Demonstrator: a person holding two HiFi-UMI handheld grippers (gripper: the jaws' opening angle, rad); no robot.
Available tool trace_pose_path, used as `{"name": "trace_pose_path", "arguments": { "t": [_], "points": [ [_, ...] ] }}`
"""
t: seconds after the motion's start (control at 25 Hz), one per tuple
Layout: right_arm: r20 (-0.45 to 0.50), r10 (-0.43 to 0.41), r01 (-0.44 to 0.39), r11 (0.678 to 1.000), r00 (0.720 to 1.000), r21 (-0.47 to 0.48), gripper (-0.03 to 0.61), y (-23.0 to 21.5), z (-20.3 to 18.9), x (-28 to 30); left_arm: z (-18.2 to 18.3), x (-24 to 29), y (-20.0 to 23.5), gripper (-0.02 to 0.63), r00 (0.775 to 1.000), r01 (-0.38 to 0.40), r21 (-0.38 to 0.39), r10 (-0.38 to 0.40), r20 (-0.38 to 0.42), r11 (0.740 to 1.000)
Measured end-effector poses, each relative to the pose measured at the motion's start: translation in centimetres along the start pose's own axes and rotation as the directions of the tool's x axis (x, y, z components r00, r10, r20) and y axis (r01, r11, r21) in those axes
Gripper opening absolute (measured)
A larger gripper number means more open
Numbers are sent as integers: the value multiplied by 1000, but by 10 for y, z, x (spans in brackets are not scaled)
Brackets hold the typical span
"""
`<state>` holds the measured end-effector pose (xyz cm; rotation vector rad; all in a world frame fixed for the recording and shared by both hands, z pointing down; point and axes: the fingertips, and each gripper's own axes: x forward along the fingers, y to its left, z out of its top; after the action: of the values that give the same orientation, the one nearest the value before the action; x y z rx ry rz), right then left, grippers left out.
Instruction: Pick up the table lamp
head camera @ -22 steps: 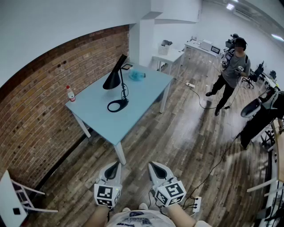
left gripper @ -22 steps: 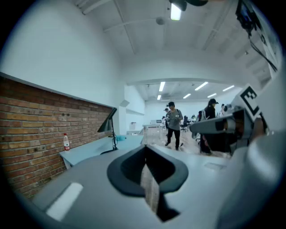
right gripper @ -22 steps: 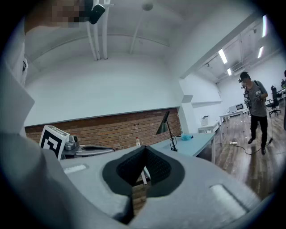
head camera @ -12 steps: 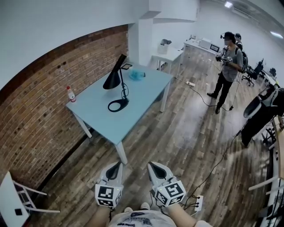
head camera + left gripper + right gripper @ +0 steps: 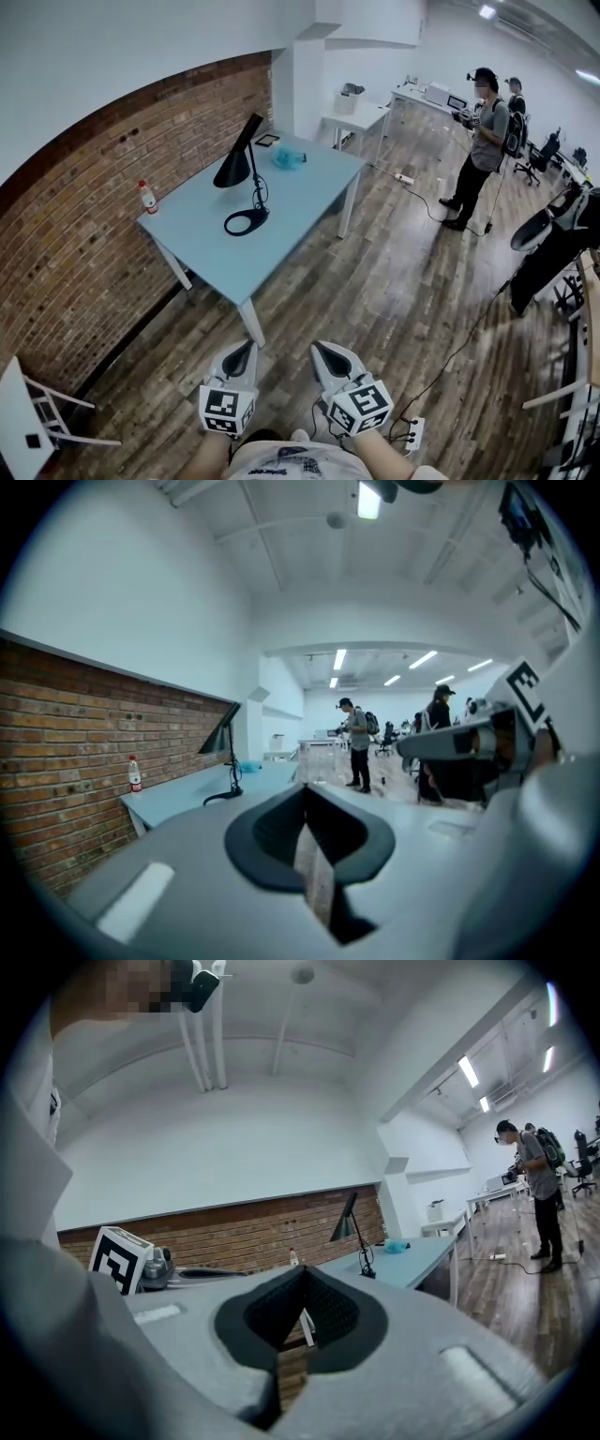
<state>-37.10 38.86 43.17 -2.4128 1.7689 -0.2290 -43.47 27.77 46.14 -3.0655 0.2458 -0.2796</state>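
At the left end of the desk [image 5: 211, 246], in the upper left of the head view, a small bottle [image 5: 148, 197] with a red cap stands near the brick wall [image 5: 84, 253]. Right of it, about mid-desk, is the table lamp [image 5: 246, 178]. Its ring base lies flat on the top and its thin stem rises close to upright. The black cone shade runs along a slanted line, narrow tip up and to the right, wide mouth down and to the left toward the bottle's end. Further right, near the far corner, lies a crumpled blue thing [image 5: 289, 157]. Beyond the desk, in the upper right, a person [image 5: 480, 141] stands on the wooden floor.

Your two grippers are low in the frame, well apart from the lamp and short of the desk's near corner. The left gripper [image 5: 242, 354] has its jaws pressed together with nothing between them. The right gripper [image 5: 325, 354], just beside it, has its jaws pressed together too, and empty.

From above, the head view shows the lamp's base as an open ring, which both gripper views flatten to a thin edge. The left gripper view puts the lamp left of centre against the wall, with your right gripper at its right edge. The right gripper view shows the lamp right of centre, and the left gripper's marker cube at its left.
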Motion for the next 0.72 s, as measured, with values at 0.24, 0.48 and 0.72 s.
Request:
{"name": "trace_pose_path", "arguments": {
  "t": [0.24,0.48,0.72],
  "points": [
    [-15,17,-17,1000,1000,4,-2,-14,-6,-4,-4,11,-11,-8,1000,-5,14,5,-6,1000],
    [-17,17,-17,1000,1000,-1,-2,-28,-2,13,4,32,-6,-8,1000,-2,17,2,-6,1000],
    [-31,9,-9,1000,999,3,-2,-48,-5,46,-1,66,15,-9,1000,6,10,-6,-17,1000]
  ]
}}
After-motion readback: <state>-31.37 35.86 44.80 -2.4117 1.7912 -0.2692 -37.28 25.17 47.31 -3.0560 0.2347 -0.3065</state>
